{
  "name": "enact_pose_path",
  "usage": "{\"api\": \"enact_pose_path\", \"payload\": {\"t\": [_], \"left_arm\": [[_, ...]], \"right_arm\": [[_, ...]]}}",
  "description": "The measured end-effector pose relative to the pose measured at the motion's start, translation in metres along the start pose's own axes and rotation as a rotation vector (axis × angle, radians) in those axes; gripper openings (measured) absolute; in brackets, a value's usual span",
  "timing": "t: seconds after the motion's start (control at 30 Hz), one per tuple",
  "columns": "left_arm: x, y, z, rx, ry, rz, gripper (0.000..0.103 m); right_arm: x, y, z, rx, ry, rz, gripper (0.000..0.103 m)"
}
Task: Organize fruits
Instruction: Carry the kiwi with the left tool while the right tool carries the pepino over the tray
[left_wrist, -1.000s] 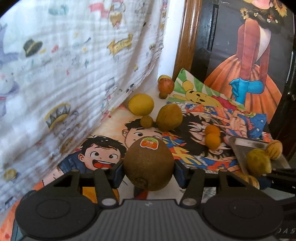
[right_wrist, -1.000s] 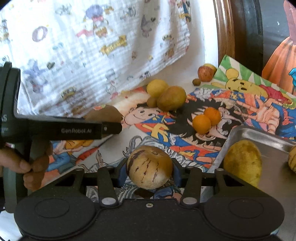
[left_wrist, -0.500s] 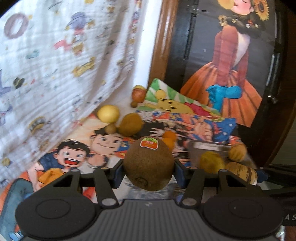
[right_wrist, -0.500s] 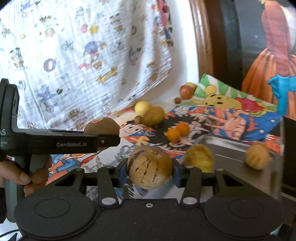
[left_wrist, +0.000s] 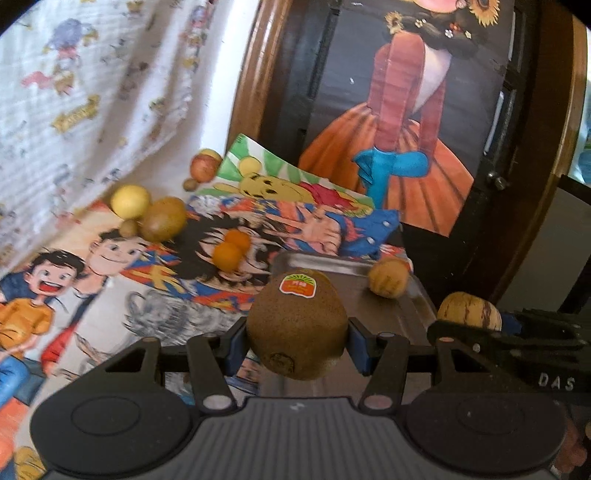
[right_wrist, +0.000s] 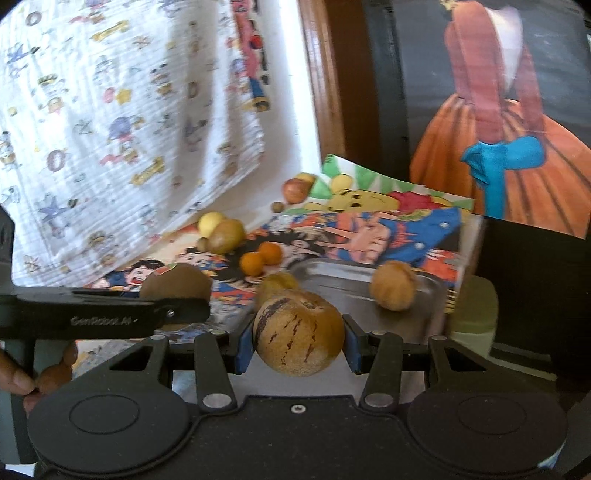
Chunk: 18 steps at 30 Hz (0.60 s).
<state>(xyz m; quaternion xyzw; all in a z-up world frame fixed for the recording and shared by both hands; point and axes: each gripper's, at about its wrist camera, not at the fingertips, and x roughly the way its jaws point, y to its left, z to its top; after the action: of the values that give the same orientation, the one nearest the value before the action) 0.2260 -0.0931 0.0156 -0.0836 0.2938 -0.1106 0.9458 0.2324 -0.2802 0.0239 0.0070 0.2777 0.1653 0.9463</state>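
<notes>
My left gripper (left_wrist: 297, 349) is shut on a brown kiwi (left_wrist: 295, 314) with a red sticker, held above the near left edge of a metal tray (left_wrist: 402, 310). My right gripper (right_wrist: 298, 352) is shut on a tan fruit with dark stripes (right_wrist: 295, 325), in front of the same tray (right_wrist: 328, 267). One round tan fruit (right_wrist: 391, 286) lies in the tray; a yellowish one (right_wrist: 277, 281) shows just behind the striped fruit. Each gripper shows in the other's view: the right one (left_wrist: 517, 341) beside the tray, the left one (right_wrist: 110, 314) with the kiwi (right_wrist: 175, 282).
On the cartoon-print cloth lie two oranges (left_wrist: 231, 249), a yellow fruit (left_wrist: 130, 201), a brown fruit (left_wrist: 162, 219) and an apple (left_wrist: 204, 166) near the back. A patterned white cloth (left_wrist: 74, 92) hangs on the left; a dark wooden frame (left_wrist: 535, 184) stands behind the tray.
Both grippers rose and swung right toward the tray, each still holding its fruit. The loose fruits on the cloth look farther away and more to the left.
</notes>
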Motion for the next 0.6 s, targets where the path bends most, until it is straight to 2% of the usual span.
{"api": "enact_pose_path", "payload": {"t": [0.27,0.6], "left_arm": [[0.015,-0.015,-0.013,0.01,0.049,-0.03,0.06],[0.032,-0.021,-0.02,0.026,0.089,-0.043,0.06]], "right_arm": [[0.009,-0.029,-0.009,0.033,0.013,-0.041,0.049],[0.037,-0.043,-0.007,0.042,0.03,-0.047,0.049]]}}
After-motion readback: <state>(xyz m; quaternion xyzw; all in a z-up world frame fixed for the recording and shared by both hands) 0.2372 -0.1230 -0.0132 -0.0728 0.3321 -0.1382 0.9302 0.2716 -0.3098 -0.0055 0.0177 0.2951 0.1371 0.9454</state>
